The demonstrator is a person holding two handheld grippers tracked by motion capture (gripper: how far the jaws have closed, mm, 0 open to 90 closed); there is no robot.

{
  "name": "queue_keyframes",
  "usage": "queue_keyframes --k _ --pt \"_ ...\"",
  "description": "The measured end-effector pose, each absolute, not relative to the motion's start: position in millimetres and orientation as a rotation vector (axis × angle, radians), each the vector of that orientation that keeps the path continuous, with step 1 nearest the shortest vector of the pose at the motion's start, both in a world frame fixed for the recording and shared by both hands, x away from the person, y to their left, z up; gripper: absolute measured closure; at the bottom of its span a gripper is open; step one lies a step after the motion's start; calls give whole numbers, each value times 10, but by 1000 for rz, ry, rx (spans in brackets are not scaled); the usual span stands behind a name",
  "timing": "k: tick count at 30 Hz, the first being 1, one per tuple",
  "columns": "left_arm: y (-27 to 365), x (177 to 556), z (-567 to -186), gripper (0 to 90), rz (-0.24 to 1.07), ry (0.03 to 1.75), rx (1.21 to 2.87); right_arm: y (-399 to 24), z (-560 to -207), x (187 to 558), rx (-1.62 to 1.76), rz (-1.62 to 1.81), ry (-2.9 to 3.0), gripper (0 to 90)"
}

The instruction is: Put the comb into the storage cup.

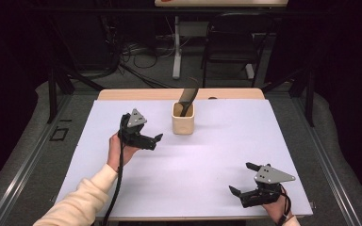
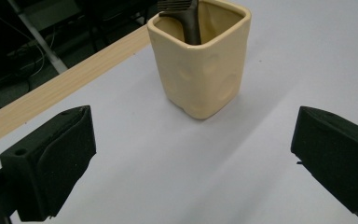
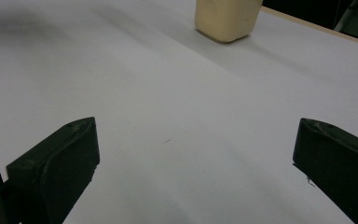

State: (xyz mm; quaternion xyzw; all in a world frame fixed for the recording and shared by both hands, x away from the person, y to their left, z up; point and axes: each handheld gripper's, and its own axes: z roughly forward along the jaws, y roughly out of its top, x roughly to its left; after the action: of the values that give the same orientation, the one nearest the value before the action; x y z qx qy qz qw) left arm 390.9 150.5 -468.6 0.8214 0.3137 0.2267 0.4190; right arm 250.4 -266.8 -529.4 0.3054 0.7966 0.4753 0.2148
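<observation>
Cup: cream ceramic cup stands upright at the far middle of the table.
Tool: a dark comb-like tool stands inside the cup, leaning on its rim, handle end down.
Progress: judged near complete; the tool sits in the cup, and nothing else lies on the table to be placed.
Remaining: probably only pulling both hands clear.
Left gripper: jaws spread wide, holding nothing; it points at the cup from near by, apart from it.
Right gripper: jaws spread wide, empty, at the near right corner, well apart from the cup.
</observation>
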Motion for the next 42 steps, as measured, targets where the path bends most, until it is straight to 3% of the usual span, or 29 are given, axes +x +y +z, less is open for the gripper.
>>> queue_keyframes --k 26,42 --pt "1885 3349 -4902 0 606 837 2011 -2671 -5294 2507 849 1316 2207 1" --pt "2056 3144 -5129 0 565 854 1976 -2672 -5295 2508 850 1309 2208 1"
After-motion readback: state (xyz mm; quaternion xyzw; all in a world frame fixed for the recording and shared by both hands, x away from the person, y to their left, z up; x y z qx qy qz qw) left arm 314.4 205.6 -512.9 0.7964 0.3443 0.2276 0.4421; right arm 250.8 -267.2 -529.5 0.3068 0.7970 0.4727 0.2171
